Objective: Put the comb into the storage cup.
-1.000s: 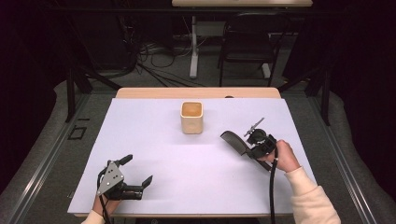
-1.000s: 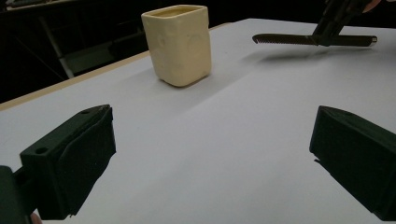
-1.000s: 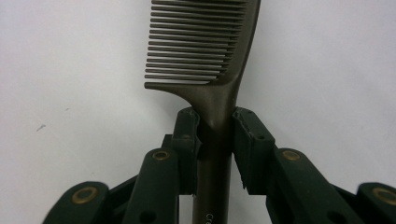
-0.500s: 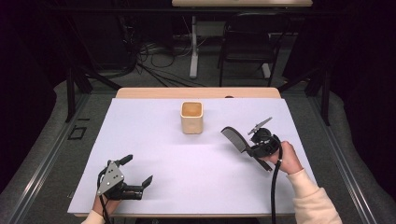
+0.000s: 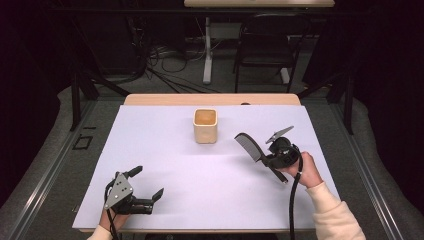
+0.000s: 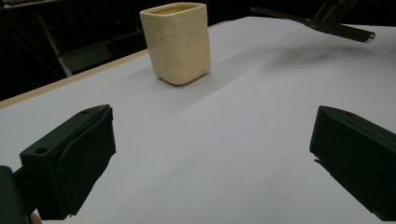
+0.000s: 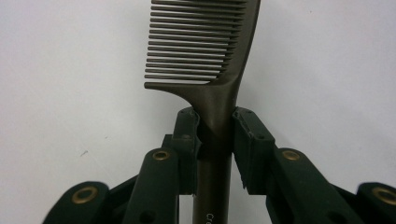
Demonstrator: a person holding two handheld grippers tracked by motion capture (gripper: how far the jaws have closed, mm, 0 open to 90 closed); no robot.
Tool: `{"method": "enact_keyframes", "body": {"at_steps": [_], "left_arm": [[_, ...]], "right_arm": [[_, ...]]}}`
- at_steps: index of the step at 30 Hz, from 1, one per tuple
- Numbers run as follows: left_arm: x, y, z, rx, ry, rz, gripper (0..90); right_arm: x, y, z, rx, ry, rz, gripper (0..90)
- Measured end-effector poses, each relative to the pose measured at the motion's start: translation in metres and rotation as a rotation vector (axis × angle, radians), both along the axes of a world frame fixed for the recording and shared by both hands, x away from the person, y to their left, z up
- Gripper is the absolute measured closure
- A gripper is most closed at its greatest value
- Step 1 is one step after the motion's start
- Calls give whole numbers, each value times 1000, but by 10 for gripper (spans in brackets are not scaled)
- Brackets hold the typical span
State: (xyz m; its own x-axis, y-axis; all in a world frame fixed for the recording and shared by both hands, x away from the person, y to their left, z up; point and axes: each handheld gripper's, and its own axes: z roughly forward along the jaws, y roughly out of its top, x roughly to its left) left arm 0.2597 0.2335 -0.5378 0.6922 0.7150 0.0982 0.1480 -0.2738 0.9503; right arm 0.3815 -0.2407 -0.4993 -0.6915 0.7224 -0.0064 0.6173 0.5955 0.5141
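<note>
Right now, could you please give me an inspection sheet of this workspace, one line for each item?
Surface: white table cover, flat; wooden table edge at the far side.
Job's things: dark comb clamped at its handle, teeth end pointing away; cream square cup upright, apart from the comb.
Clutter: nothing seen.
Grippers: right gripper shut on the comb; left gripper open, fingers holding nothing, low over the near edge.
Cables: black cable trails from the right gripper.
Surroundings: dark room, chair, floor wires behind the table.
</note>
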Motion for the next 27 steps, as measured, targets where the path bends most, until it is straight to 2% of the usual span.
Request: {"method": "enact_keyframes", "body": {"at_steps": [10, 27], "left_arm": [[0, 0, 0, 0, 1, -1, 4], [1, 0, -1, -1, 4, -4, 4]], "right_arm": [[-1, 4, 0, 19, -17, 10, 716], [0, 12, -2, 42, -85, 24, 716]]}}
